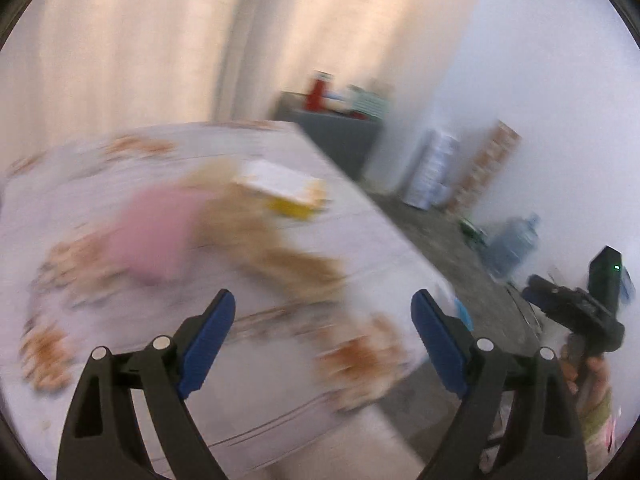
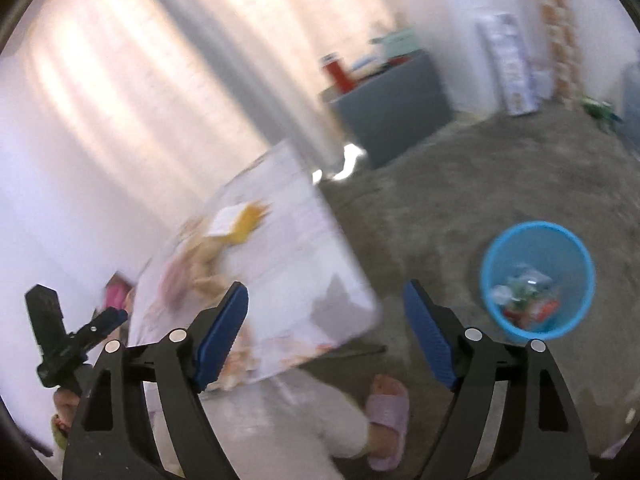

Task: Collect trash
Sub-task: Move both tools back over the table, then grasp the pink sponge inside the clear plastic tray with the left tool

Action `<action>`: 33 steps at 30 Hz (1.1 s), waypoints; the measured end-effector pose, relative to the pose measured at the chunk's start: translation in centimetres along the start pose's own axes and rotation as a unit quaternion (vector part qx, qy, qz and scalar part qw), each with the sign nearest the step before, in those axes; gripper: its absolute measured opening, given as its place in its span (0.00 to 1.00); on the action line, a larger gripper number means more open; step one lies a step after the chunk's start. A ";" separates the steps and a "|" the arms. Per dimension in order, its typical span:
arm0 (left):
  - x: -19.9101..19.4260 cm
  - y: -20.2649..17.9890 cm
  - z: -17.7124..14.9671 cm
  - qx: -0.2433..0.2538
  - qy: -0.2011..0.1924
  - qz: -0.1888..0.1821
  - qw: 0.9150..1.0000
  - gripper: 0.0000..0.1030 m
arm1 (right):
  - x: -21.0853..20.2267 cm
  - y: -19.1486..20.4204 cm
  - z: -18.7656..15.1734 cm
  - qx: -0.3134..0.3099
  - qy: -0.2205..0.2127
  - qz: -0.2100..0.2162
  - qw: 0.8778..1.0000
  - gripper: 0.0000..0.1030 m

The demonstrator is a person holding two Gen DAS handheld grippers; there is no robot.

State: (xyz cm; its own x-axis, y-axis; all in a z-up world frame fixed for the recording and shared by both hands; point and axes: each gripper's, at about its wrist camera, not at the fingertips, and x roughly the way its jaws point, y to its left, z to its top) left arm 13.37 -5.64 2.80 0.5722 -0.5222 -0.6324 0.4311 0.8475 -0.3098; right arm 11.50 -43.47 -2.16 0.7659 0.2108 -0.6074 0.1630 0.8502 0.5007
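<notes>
- Trash: a blurred pink, tan and yellow-white litter pile (image 1: 224, 216) lies on the floral-cloth table (image 1: 360, 248), ahead of the left gripper (image 1: 323, 334), whose jaws gape empty.
- The round blue plastic bin (image 2: 538, 236) with wrappers sits right of the right gripper (image 2: 326, 332), jaws likewise wide and empty.

Soft daylight glows through the pale curtains (image 1: 132, 40), bright and nearly washed out. Heavy motion blur smears the worktop (image 1: 280, 380) and the floor (image 2: 440, 200) in both views, while the tongs stay sharp. The fisheye bends everything toward dark rounded edges.
</notes>
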 end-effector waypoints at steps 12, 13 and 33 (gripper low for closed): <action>-4.9 10.1 0.0 -0.089 -0.094 0.026 0.991 0.85 | 8.0 14.8 -0.9 -0.091 0.106 0.138 0.981 0.74; -4.7 10.5 0.2 -0.090 -0.097 0.030 0.991 0.85 | 8.6 15.6 -1.0 -0.087 0.114 0.149 0.978 0.74; 5.5 12.2 7.1 0.012 0.054 0.026 0.998 0.58 | 16.8 24.5 -2.2 -0.070 0.192 0.190 0.960 0.75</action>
State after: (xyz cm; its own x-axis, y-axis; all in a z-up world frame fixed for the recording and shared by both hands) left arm 26.69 1.15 0.62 0.5166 -0.4632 -0.7201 0.4205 0.8699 -0.2579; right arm 26.95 -18.00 -1.44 0.4633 0.6583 -0.5933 -0.1885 0.7274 0.6598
